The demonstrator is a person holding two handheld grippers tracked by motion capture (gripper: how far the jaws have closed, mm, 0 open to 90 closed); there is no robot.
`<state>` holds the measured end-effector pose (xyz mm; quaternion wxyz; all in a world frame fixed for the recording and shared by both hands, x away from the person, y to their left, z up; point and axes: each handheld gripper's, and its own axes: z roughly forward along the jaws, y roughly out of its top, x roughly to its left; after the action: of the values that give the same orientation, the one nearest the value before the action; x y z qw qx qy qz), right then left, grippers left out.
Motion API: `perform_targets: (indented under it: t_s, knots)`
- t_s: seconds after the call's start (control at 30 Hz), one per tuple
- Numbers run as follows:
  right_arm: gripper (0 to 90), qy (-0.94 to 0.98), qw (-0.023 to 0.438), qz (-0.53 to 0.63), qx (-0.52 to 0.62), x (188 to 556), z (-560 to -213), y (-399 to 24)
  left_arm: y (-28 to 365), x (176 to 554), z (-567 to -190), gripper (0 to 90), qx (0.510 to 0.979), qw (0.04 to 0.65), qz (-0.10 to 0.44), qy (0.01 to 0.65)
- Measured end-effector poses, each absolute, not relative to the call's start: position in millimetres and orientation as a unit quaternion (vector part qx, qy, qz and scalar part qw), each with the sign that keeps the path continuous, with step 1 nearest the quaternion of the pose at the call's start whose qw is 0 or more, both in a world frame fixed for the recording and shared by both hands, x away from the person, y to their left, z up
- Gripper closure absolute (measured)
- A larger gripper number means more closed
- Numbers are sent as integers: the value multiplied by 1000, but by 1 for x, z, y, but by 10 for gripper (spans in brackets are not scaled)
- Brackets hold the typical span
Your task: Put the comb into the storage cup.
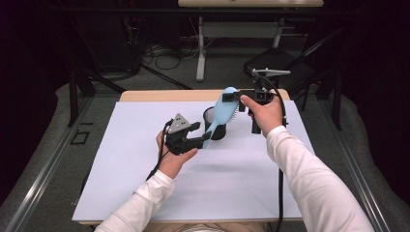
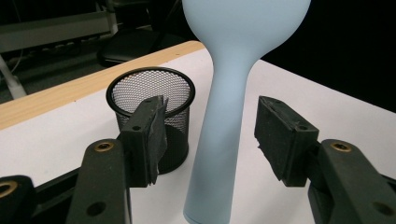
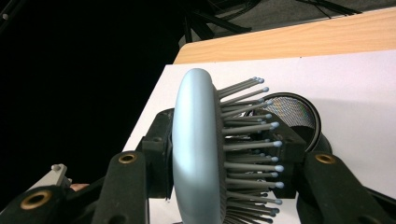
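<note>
Right gripper [image 1: 238, 96] clamps hairbrush [image 1: 220, 113] head; left gripper [image 1: 200, 134] jaws flank handle, untouching

Lt blue hairbrush [image 1: 223, 108], blk mesh cup [image 1: 215, 123], white mat [image 1: 145, 159].

hairbrush [image 2: 224, 116] head cut by top edge | mesh cup [image 3: 299, 116] half hidden behind bristles

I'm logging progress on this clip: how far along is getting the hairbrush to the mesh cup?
Done: the right gripper has clamped the blue hairbrush by its head and holds it tilted above the table. In hand: a handover, as the left gripper stands open around the handle, pads not touching. Left: the brush still has to go into the black mesh cup, which looks empty.
</note>
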<state>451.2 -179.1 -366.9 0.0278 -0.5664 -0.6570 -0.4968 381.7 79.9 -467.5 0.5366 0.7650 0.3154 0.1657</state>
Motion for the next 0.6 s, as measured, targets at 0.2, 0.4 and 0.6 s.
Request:
perform_targets:
  t_s: [0.2,0.4,0.6]
  knots:
    - [520,-658,26,-496,-566,452,-368,-177,82,384,-467,439,769,534,153,316]
    - [521,-658,24,-496,-566,452,-367,-177,84,387,-467,443,769,531,150,323]
    - [520,-656,21,-497,-568,452,-367,-179,88,389,-466,410,768,524,151,335]
